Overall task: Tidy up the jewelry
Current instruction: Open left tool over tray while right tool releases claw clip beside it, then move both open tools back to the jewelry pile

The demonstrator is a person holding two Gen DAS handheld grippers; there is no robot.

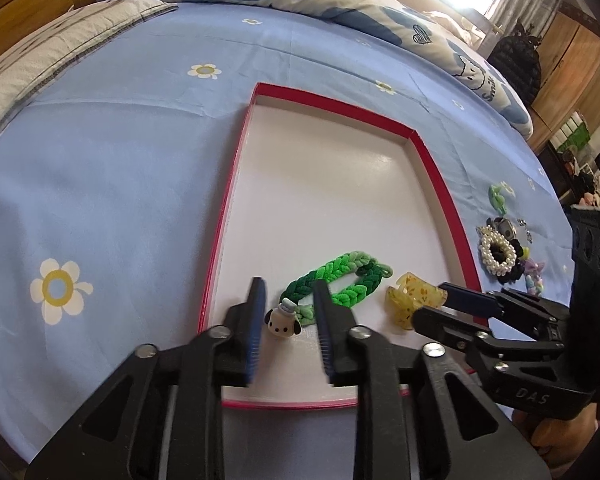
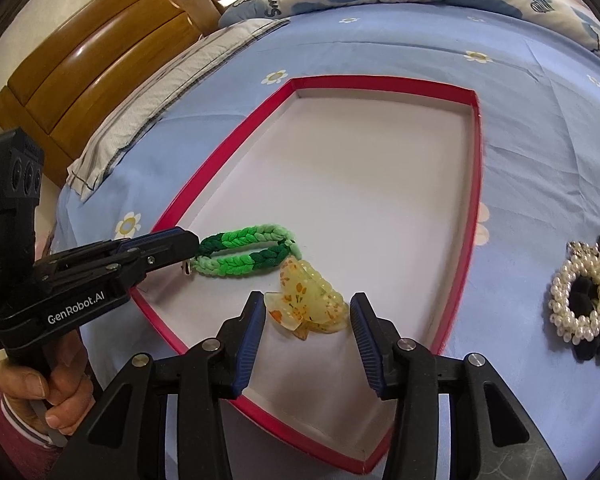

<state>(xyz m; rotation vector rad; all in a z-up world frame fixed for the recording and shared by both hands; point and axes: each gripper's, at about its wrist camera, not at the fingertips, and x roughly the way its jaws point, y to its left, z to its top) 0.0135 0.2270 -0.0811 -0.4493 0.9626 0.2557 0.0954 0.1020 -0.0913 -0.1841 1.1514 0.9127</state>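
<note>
The left gripper reaches low into the red-rimmed tray, jaws spread around the dog charm of the green braided bracelet (not touching it); beside it, the right gripper levels over the tray floor, jaws apart flanking the yellow hair claw; a pearl scrunchie lies outside on the blue sheet.

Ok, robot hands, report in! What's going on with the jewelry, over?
Left tool open around the green braided band with the puppy charm. Right tool open around the yellow clip. Both in the red tray. Pearl scrunchie outside, nothing blocking.
</note>
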